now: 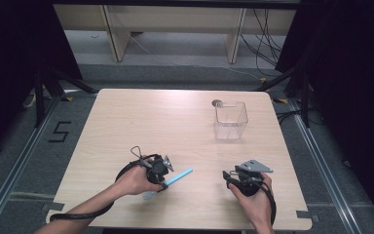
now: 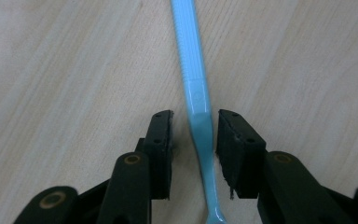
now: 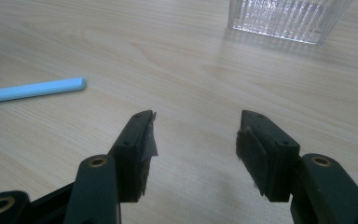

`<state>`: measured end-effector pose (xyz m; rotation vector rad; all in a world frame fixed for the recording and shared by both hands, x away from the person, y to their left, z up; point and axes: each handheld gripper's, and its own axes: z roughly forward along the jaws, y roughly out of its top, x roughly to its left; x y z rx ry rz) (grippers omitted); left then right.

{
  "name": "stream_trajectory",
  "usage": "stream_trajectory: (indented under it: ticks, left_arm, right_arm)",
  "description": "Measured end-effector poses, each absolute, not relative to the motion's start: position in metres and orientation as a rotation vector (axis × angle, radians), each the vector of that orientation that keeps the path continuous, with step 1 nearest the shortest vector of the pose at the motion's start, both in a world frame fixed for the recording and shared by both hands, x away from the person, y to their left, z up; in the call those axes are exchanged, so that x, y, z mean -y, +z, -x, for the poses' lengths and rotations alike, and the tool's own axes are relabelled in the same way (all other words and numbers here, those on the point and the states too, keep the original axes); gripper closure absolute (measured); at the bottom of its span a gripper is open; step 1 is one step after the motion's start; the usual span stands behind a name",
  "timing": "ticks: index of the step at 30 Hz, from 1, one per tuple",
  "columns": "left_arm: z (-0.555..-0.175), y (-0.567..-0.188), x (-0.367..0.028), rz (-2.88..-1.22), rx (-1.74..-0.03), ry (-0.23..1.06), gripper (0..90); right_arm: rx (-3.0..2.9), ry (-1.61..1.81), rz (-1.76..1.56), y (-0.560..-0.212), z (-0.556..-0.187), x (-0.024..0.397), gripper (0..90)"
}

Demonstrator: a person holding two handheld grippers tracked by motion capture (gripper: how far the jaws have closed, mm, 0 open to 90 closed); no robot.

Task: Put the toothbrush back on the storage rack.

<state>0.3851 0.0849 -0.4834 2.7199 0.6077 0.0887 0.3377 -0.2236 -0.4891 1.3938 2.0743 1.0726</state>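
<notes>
Pale-blue plastic, the toothbrush-like stick (image 2: 196, 88) lies flat on the wooden table (image 1: 126, 122) near its 7 o'clock edge, its narrow neck between the spread jaws of the left gripper (image 2: 195, 135), neither pad yet touching. To grip well, I judge, centre the neck, then close squarely. Right gripper (image 3: 196, 140) rests spread and empty toward 5 o'clock, the clear container (image 1: 230, 120) at 1 o'clock.

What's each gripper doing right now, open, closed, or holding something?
Left gripper: open, jaws straddling the blue toothbrush, not clamped.
Right gripper: open, holding nothing.
</notes>
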Motion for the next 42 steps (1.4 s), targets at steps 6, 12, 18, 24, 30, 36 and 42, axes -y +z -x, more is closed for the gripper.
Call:
stream_trajectory:
  ticks: [6,12,18,24,30,36,42]
  left_arm:
    - [-0.3849,-0.4829,-0.0839,-2.733,-0.582,0.088,68.7]
    - [-0.3854,-0.4817,-0.0832,-2.769,-0.523,0.090,72.7]
    - [-0.3855,-0.4814,-0.0831,-2.779,-0.501,0.091,76.2]
    - [-0.3859,-0.4806,-0.0831,-2.799,-0.483,0.096,77.9]
    - [-0.3857,-0.4801,-0.0826,-2.821,-0.457,0.098,78.2]
    - [-0.3854,-0.4800,-0.0828,-2.827,-0.434,0.106,78.4]
    - [-0.3858,-0.4774,-0.0849,-2.828,-0.386,0.115,83.0]
  right_arm:
    - [-2.076,1.084,-1.401,-0.4895,-0.3384,0.2227,46.2]
    - [-2.087,1.088,-1.394,-0.4894,-0.3390,0.2227,46.2]
    - [-2.095,1.072,-1.378,-0.4883,-0.3397,0.2243,46.2]
    - [-2.098,1.089,-1.388,-0.4891,-0.3403,0.2238,46.2]
    - [-2.105,1.086,-1.372,-0.4897,-0.3413,0.2233,46.2]
    - [-2.104,1.086,-1.393,-0.4888,-0.3403,0.2232,46.2]
    - [-2.103,1.097,-1.390,-0.4894,-0.3402,0.2236,46.2]
